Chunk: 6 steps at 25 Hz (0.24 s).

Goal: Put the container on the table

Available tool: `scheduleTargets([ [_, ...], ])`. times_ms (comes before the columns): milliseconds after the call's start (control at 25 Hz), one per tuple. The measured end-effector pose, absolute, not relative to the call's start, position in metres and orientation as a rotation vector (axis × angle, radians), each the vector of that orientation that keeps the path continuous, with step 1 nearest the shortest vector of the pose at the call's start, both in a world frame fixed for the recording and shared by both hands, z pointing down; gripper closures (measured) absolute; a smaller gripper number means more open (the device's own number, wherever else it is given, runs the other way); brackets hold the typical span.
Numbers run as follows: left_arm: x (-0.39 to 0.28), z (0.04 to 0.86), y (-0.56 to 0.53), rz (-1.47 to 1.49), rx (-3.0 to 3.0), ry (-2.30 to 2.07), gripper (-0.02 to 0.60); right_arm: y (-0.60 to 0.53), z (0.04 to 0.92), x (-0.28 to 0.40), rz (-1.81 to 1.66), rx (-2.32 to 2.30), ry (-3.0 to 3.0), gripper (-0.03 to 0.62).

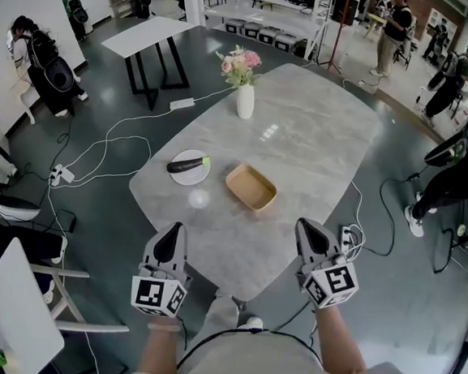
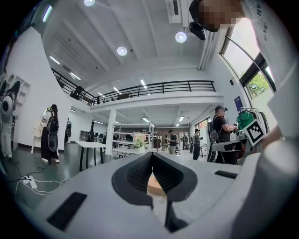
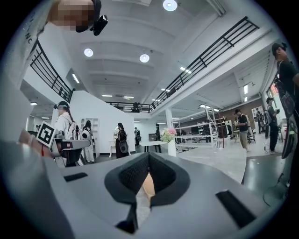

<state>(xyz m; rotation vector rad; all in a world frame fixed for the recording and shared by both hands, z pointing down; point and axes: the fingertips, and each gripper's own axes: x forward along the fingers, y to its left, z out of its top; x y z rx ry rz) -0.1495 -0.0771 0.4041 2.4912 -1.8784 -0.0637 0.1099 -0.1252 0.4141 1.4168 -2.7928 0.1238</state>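
Observation:
The container (image 1: 250, 187), a shallow tan rectangular tray, lies empty near the middle of the grey marble table (image 1: 311, 140). Both grippers hover level at the table's near edge, well short of it. In the head view my left gripper (image 1: 178, 228) is below-left of the tray and my right gripper (image 1: 305, 225) is below-right. Each has its jaws shut with nothing held. In the left gripper view, a sliver of the tan container (image 2: 155, 186) shows under the closed tips of the left gripper (image 2: 152, 155). The right gripper view shows the same container (image 3: 147, 184) below the right gripper (image 3: 148, 156).
A white plate (image 1: 188, 175) with a dark eggplant (image 1: 187, 165) sits left of the tray. A white vase of pink flowers (image 1: 245, 100) stands farther back. Cables and power strips (image 1: 61, 176) lie on the floor, a white chair (image 1: 11, 309) is at the left, and people stand around the room.

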Motion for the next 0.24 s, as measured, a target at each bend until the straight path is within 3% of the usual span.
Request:
scheduleTargets([
  [240,-0.1482,0.4058,-0.0717,-0.055,2.491,-1.880,0.578,-0.1200,0.4158,0.1116,0.127,1.420,-2.793,0.588],
])
